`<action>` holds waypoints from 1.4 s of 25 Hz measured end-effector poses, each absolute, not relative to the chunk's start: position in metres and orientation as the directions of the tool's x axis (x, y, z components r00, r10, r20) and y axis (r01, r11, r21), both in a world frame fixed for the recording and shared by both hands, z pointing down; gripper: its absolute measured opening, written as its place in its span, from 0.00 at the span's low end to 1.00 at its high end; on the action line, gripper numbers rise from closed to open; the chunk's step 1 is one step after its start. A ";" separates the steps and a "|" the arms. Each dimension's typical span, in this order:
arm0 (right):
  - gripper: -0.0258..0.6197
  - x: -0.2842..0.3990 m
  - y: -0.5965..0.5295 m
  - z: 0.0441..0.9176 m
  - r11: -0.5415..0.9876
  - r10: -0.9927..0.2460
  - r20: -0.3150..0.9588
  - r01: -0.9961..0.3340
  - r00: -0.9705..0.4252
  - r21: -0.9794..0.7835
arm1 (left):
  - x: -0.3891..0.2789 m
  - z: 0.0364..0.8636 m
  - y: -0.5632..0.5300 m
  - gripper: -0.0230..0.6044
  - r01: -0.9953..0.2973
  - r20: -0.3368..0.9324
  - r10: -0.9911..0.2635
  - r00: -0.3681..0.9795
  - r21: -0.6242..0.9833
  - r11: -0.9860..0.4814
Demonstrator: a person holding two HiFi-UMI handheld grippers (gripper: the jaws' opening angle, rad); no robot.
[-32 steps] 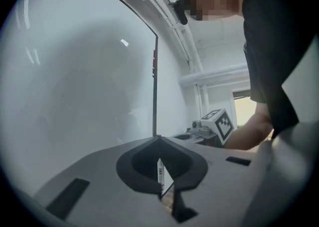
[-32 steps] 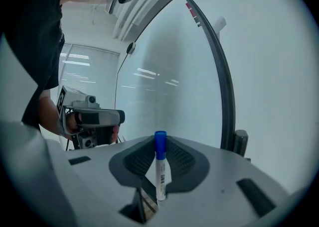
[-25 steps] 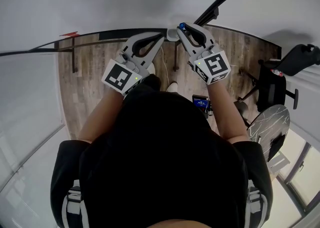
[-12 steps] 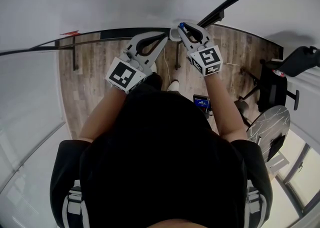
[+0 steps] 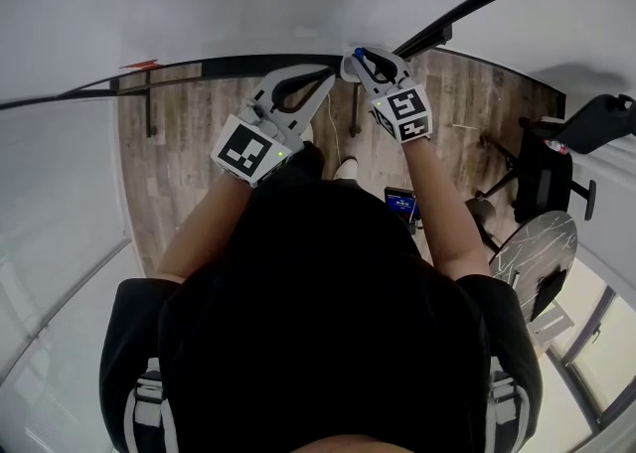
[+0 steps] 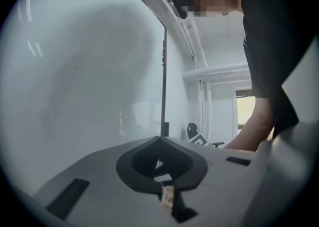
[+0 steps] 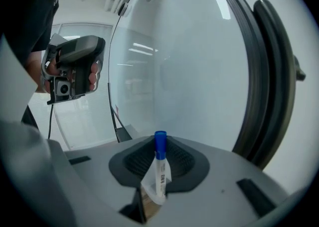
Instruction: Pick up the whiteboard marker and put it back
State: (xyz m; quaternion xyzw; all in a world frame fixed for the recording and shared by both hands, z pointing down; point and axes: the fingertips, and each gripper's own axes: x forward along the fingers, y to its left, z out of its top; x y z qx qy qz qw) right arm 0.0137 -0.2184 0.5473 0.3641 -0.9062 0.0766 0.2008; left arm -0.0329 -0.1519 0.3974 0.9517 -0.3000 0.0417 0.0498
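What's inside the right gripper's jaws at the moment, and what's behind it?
A white whiteboard marker with a blue cap is clamped in the right gripper, cap towards the jaw tips. Behind it is the white whiteboard. The gripper's body hides the marker's lower end.

The wood-plank floor carries a black office chair near its right edge, just beside a round marbled table. A small blue-screened device sits toward the middle.

Blue-capped white marker, grey left tool and right tool, black-and-white cubes, brown, seemingly wood-grain floor
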 end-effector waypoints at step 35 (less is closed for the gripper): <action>0.18 0.015 -0.209 0.549 0.741 -0.587 0.457 -0.671 -0.668 -0.027 | -0.035 0.395 -0.155 0.04 -0.594 0.133 -0.583 0.801 0.063 -0.802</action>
